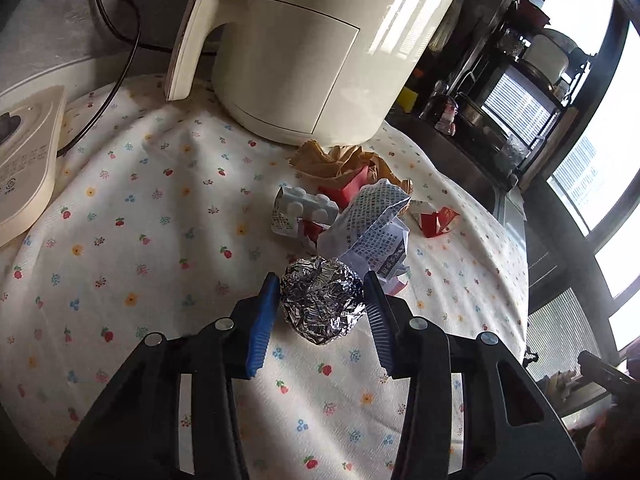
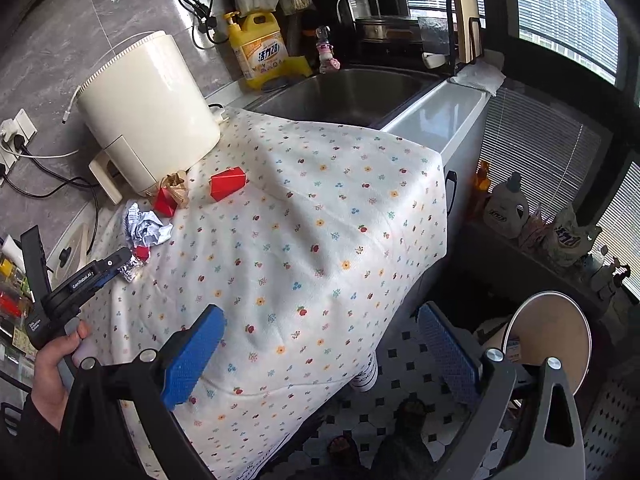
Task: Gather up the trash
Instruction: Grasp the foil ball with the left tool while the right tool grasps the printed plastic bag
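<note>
Two blue-padded fingers of the left gripper (image 1: 320, 292) flank a foil ball (image 1: 320, 304) on the flowered cloth (image 1: 160, 216); whether the pads press it is hard to tell. Crumpled paper (image 1: 372, 224) lies at twelve o'clock, half hiding red scraps. The right gripper (image 2: 320, 356) gapes wide, empty, over the counter edge.

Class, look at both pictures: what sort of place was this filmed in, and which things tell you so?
Most likely a home kitchen: a steel sink beside the cloth-covered counter, a yellow dish-soap jug, and a cream countertop appliance.
</note>
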`<state>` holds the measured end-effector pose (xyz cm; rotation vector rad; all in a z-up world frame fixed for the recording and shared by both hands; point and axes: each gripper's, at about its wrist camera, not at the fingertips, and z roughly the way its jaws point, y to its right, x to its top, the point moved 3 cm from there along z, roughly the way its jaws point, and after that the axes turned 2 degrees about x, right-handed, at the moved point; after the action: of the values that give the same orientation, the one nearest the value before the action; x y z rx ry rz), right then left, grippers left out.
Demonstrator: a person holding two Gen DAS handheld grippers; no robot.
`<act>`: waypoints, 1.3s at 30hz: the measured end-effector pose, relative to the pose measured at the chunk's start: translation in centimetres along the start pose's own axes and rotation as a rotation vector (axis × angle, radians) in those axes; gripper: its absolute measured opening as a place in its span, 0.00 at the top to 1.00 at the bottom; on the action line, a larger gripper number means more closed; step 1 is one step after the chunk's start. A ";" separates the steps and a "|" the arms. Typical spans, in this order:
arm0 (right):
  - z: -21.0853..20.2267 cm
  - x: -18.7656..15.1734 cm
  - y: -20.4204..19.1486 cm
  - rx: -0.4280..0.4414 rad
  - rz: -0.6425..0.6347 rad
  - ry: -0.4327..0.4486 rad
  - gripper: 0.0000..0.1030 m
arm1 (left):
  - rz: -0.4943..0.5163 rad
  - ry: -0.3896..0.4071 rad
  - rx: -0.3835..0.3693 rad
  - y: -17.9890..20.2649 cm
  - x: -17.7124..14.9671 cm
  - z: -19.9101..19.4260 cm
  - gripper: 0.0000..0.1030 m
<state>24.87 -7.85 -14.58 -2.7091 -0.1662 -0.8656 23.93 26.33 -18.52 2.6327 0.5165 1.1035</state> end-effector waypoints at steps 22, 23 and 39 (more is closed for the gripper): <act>9.2 6.1 -14.0 0.341 -0.365 -0.130 0.08 | -0.179 0.144 0.250 -4.3 -2.2 -8.9 0.60; 9.5 6.0 -14.8 0.353 -0.384 -0.137 0.08 | -0.186 0.150 0.263 -4.5 -2.4 -9.5 0.60; 15.0 5.2 -22.4 0.341 -0.566 -0.220 0.08 | -0.309 0.256 0.451 -6.0 -6.7 -17.3 0.60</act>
<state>32.95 18.18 -17.86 -2.4440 -1.0622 -0.5906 5.69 30.52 -13.04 2.6374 1.3149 1.3517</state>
